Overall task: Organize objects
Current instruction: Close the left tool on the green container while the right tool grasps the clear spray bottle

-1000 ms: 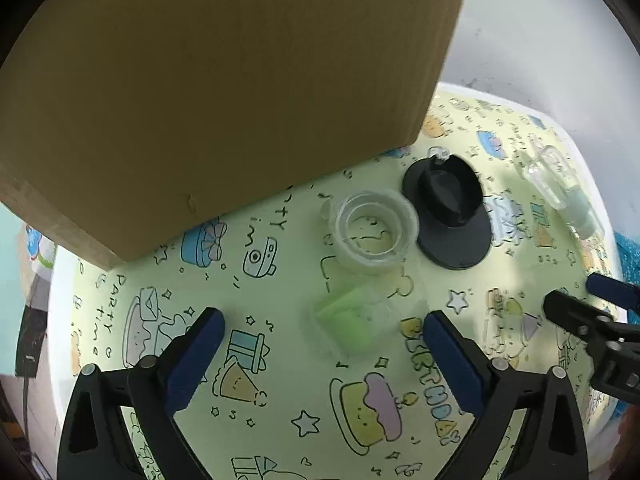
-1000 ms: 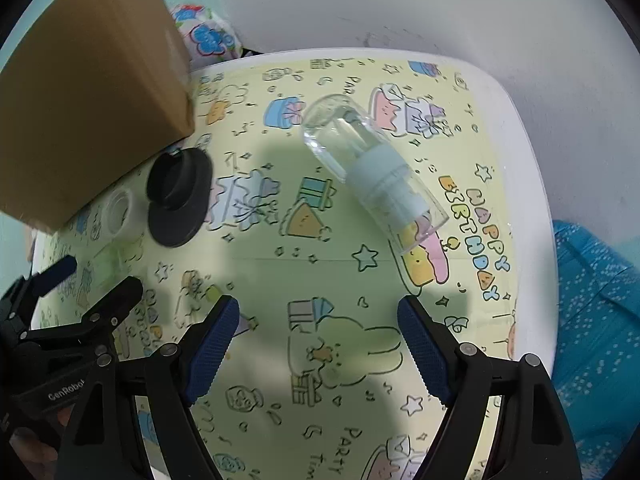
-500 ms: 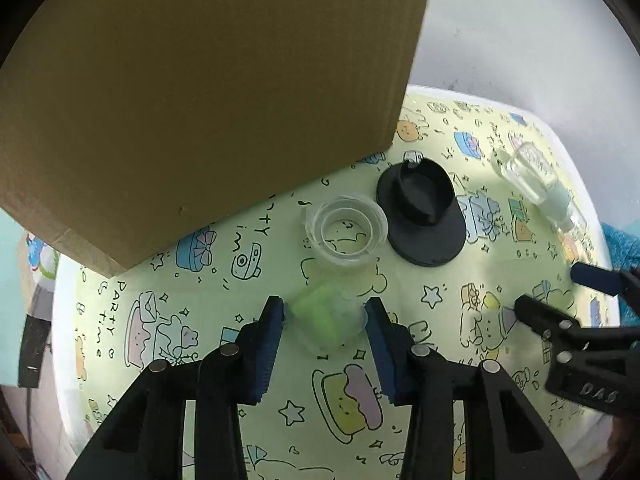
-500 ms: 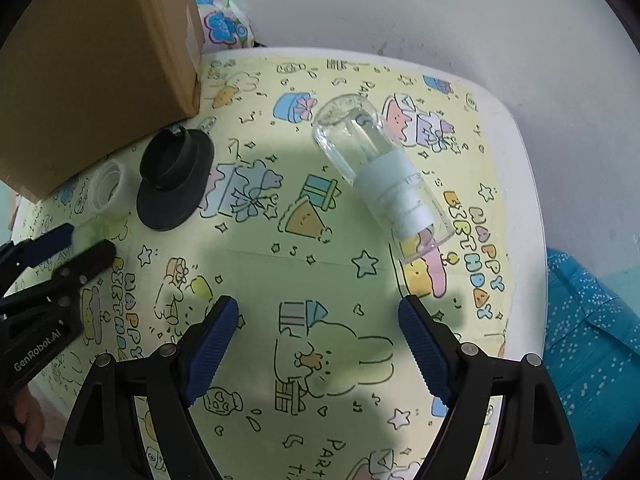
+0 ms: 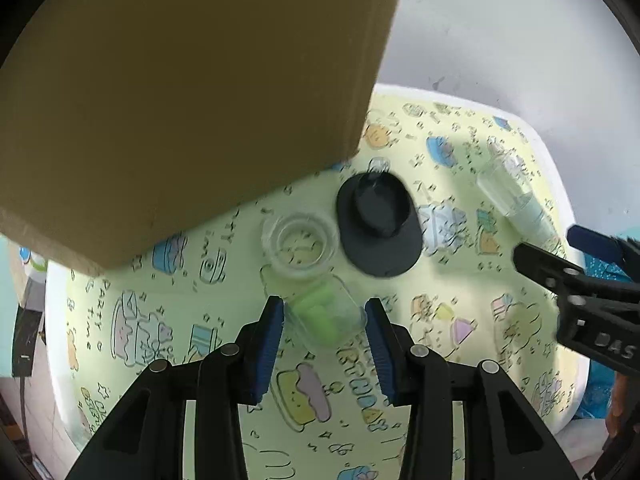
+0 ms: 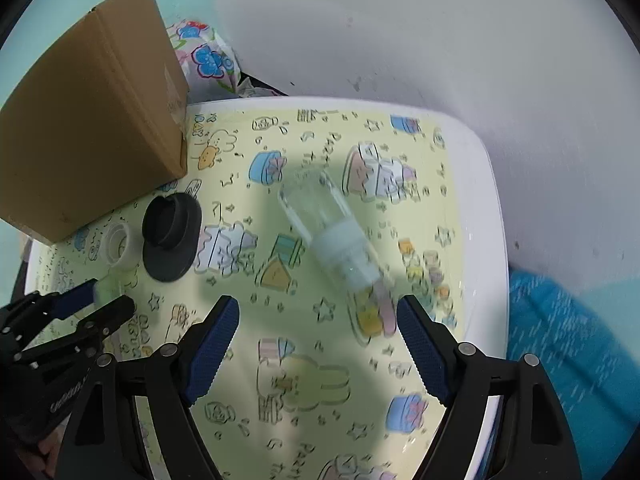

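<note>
Left gripper (image 5: 325, 322) pinches the clear case with green contents (image 5: 326, 319) between its pads, probably lifted, blur hides contact. Clear jar (image 5: 298, 246) and black lid (image 5: 379, 226) lie just beyond. Right gripper (image 6: 319, 334) gapes wide, empty, spray bottle (image 6: 336, 236) ahead, likely next pick.

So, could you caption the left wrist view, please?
Left gripper closed on a clear case beside a black lid.
</note>
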